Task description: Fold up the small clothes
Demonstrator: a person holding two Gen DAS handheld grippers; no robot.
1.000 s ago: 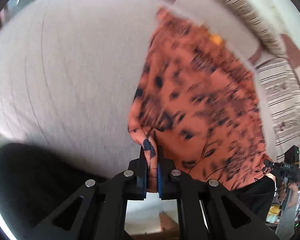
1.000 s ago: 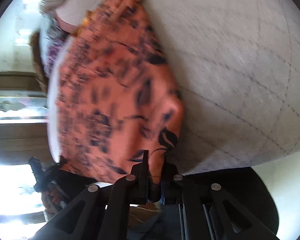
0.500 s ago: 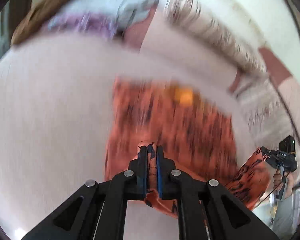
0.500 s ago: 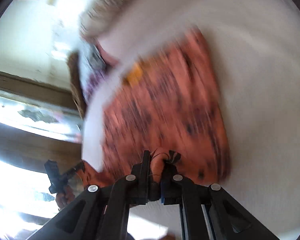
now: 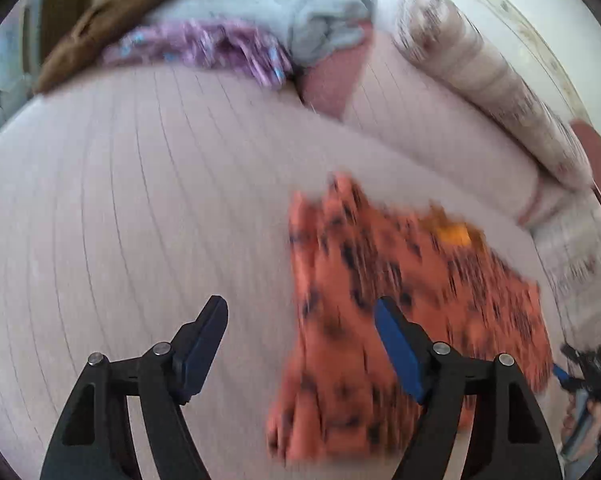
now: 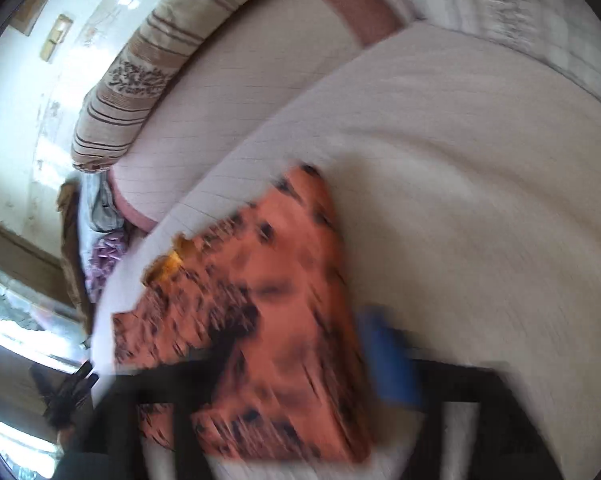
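Note:
An orange garment with black marks [image 5: 400, 292] lies folded on the pale bed cover [image 5: 140, 208]. My left gripper [image 5: 298, 316] hovers over the garment's left edge. Its jaws are opening and the pads [image 5: 392, 340] press on nothing. In the right wrist view the same garment [image 6: 268, 312] fills the lower middle, blurred by motion. My right gripper [image 6: 296, 356] stands over the garment's right side. Its jaws are opening too, cloth lies beneath them, and the blue pad [image 6: 388, 356] is off the fabric. Each view shows the other gripper [image 5: 588, 364] at the garment's far side [image 6: 64, 392].
A heap of purple, grey and brown clothes [image 5: 220, 40] lies at the back of the bed. Striped pillows [image 5: 480, 72] and a pink-edged cushion [image 6: 260, 60] line the headboard side. Bare bed cover spreads left of the garment in the left wrist view.
Both grippers were shut on corners of the orange garment and carried them across it. Now both have let go, their jaws stand apart, and the garment lies folded over.

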